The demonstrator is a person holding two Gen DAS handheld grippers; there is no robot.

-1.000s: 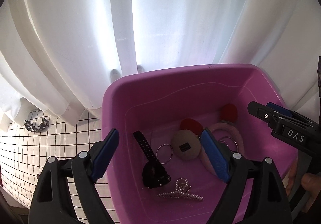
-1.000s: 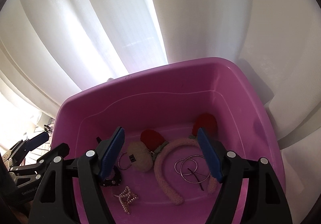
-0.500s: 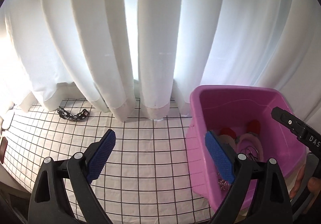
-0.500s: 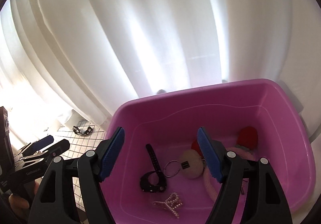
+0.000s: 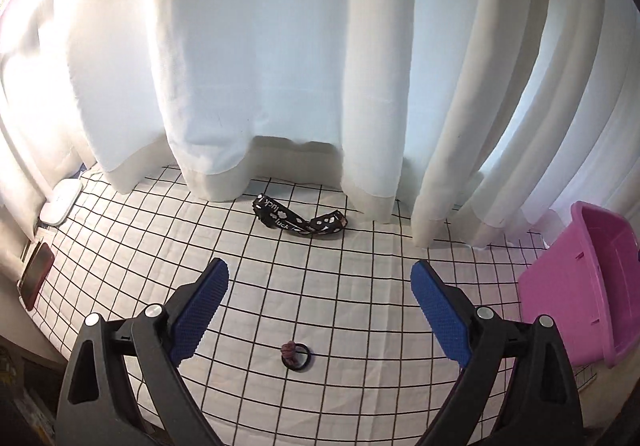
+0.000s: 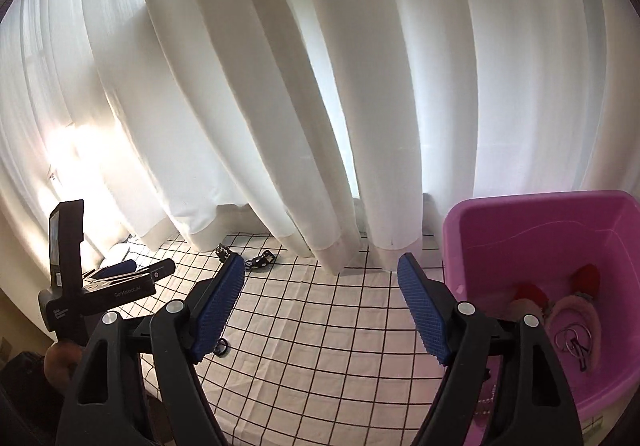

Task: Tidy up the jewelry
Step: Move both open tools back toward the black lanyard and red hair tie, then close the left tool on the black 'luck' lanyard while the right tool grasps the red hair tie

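Both grippers have swung away from the pink plastic tub (image 6: 536,230), which a second ago filled both views. The left gripper (image 5: 320,286) now hangs over a white cloth with a black grid (image 5: 360,310), its blue-padded fingers (image 5: 200,310) spread wide with nothing between them, having just opened further. The tub sits far right of it at the cloth's edge. Beyond the fingers, by the hem of the white curtain (image 5: 280,66), lies a black printed ribbon band (image 5: 298,220). A small black hair tie with a dark red knot (image 5: 297,355) lies near the fingers. The right gripper (image 6: 320,278) is also open and empty, its fingers having just widened; the tub, right of it, holds a fluffy pink headband (image 6: 576,310) and silver rings (image 6: 572,338).
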